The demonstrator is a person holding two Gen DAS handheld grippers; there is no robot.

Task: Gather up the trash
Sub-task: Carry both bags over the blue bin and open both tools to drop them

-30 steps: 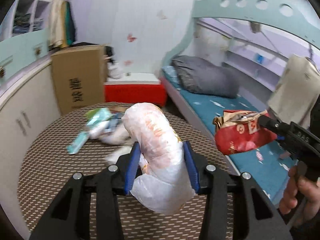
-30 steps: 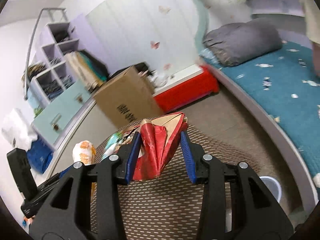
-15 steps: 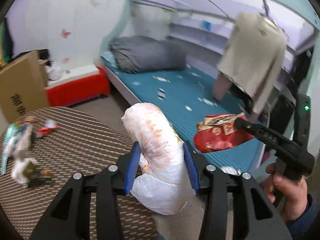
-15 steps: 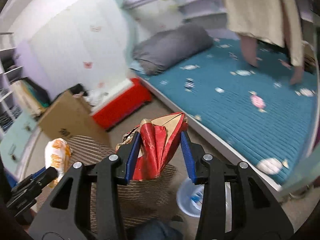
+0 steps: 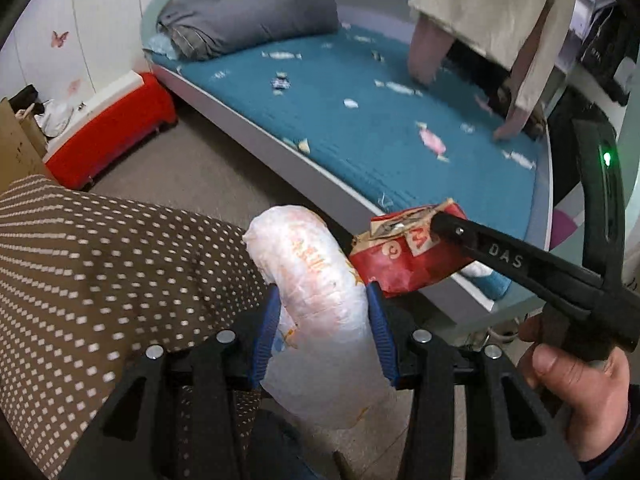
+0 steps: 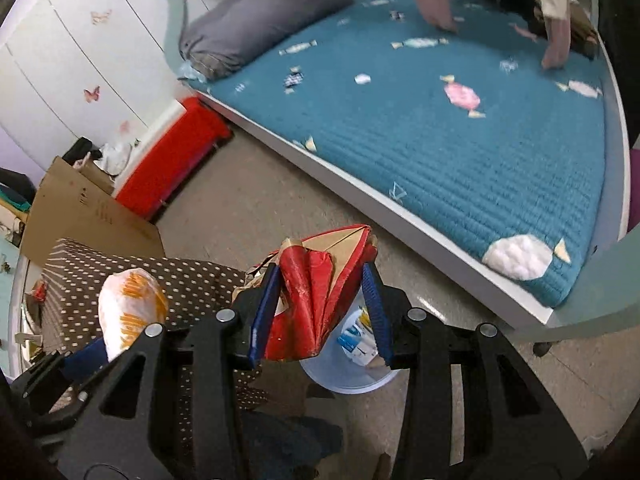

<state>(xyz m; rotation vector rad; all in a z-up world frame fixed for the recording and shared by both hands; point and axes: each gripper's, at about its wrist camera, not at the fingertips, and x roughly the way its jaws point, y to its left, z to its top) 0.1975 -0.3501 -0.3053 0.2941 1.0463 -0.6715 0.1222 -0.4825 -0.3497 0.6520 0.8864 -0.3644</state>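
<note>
Both hands swung off table; right gripper (image 6: 318, 312) pinched crumpled red wrapper (image 6: 320, 300), pale round bin (image 6: 352, 368) directly below fingers; left gripper (image 5: 324, 336) pinched white plastic bag (image 5: 316, 300).

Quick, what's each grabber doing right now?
Left gripper: shut on the white plastic bag.
Right gripper: shut on the red wrapper.

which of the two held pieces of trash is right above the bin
The red crumpled wrapper in the right gripper; the pale bin shows directly beneath it. The white and orange bag hangs over the dotted table.
</note>
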